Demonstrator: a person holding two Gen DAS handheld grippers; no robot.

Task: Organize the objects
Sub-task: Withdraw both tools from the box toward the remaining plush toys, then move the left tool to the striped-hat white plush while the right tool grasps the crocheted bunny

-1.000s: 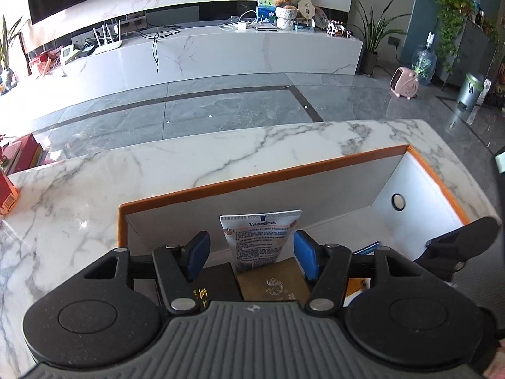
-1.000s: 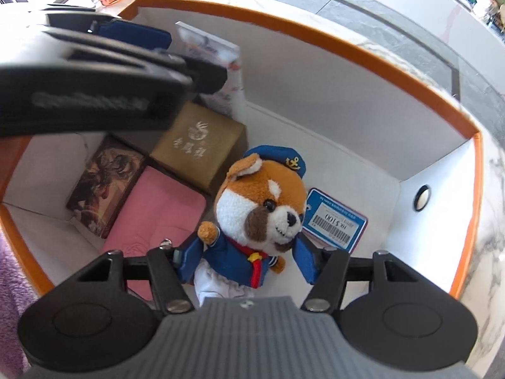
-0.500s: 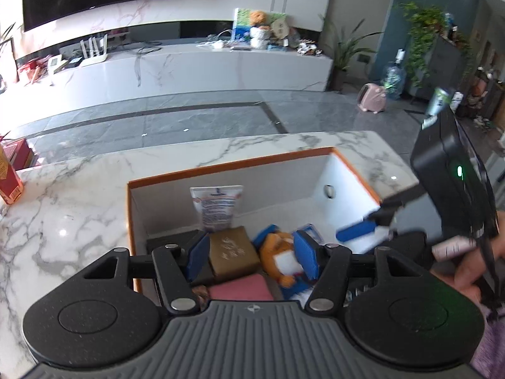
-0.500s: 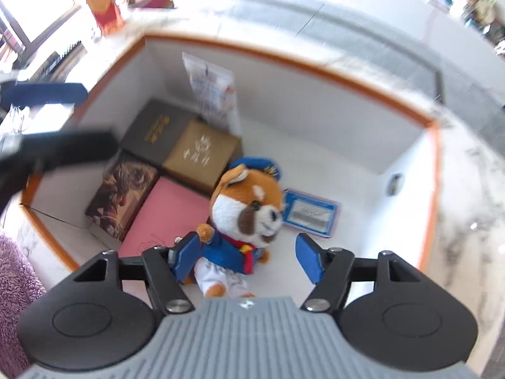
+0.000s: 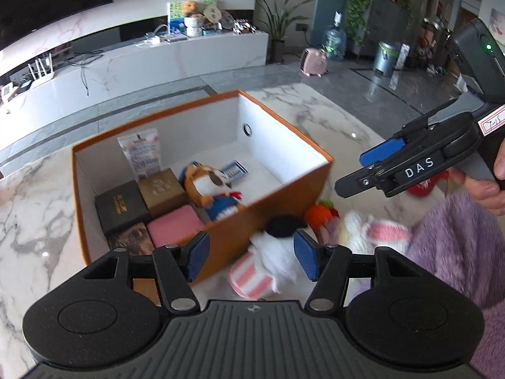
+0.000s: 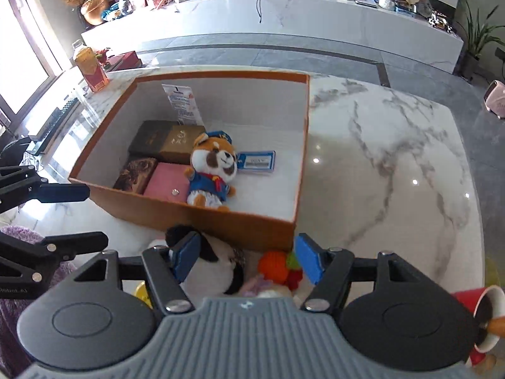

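- Left gripper (image 5: 251,257) – jaws apart, empty, above a black-and-white plush (image 5: 277,252).
- Right gripper (image 6: 247,259) – jaws apart, empty.
- Orange box (image 6: 202,218) at twelve o'clock holds a fox plush (image 6: 213,170).

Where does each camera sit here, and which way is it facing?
Left wrist: on the left gripper, looking down at the orange box; the right gripper and a hand show.
Right wrist: on the right gripper, looking down at the box; the left gripper's fingers show.
Shared: the box, stuffed dog, marble table.
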